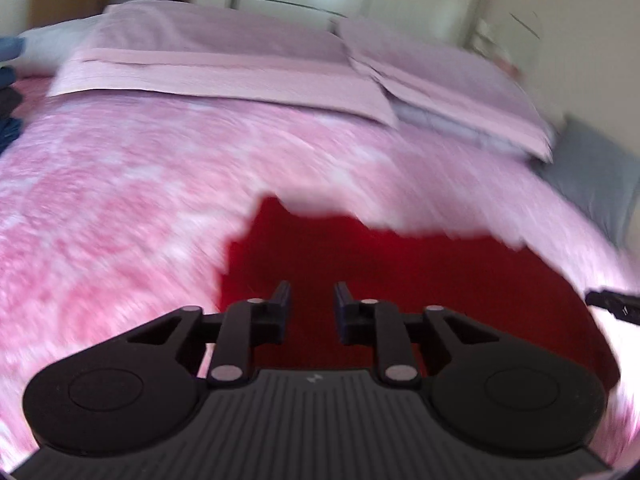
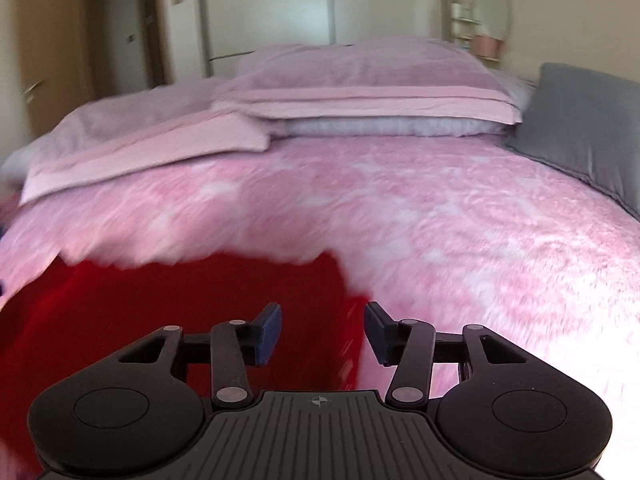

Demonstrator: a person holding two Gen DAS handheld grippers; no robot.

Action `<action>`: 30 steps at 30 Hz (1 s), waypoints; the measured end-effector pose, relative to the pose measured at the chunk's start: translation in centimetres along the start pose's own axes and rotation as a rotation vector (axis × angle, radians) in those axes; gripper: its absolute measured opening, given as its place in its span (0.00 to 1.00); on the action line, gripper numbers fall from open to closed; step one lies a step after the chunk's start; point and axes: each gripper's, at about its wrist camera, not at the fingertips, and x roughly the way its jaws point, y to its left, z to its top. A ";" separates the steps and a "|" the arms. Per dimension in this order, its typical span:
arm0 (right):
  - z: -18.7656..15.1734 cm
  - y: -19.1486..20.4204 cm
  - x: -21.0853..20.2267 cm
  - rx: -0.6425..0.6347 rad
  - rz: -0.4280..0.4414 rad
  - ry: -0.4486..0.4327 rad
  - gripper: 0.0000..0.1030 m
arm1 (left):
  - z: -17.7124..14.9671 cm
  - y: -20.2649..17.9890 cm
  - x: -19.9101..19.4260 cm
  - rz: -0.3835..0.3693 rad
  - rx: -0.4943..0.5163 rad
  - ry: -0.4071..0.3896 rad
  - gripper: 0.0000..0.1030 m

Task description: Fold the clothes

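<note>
A red garment lies flat on the pink bedspread; it also shows in the right wrist view. My left gripper is open and empty, hovering over the garment's left part. My right gripper is open and empty, over the garment's right edge, with bedspread under its right finger. The tip of the right gripper shows at the right edge of the left wrist view. Both views are motion-blurred.
Pink pillows lie at the head of the bed, with a grey cushion to the right. Dark blue clothes sit at the far left edge. White wardrobe doors stand behind the bed.
</note>
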 end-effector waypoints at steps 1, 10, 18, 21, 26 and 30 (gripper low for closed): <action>-0.9 0.5 0.1 -0.018 0.001 0.025 0.48 | -0.9 -0.3 0.9 0.022 0.012 0.036 0.17; -2.2 1.1 -0.6 0.010 -0.061 0.127 0.48 | -2.6 -3.2 -1.2 0.165 0.054 0.045 0.16; -5.8 3.9 -3.0 -0.022 -0.028 0.198 0.48 | -6.0 -5.3 -4.0 0.227 0.043 0.123 0.17; -5.4 4.4 -6.7 0.009 0.002 0.130 0.48 | -6.2 -7.0 -7.3 0.230 0.053 0.089 0.19; -5.7 5.8 -11.7 0.076 0.036 0.100 0.48 | -7.2 -10.1 -12.2 0.195 0.075 0.047 0.29; -7.1 7.0 -15.1 0.120 0.060 0.121 0.48 | -8.7 -12.3 -15.4 0.186 0.133 0.030 0.29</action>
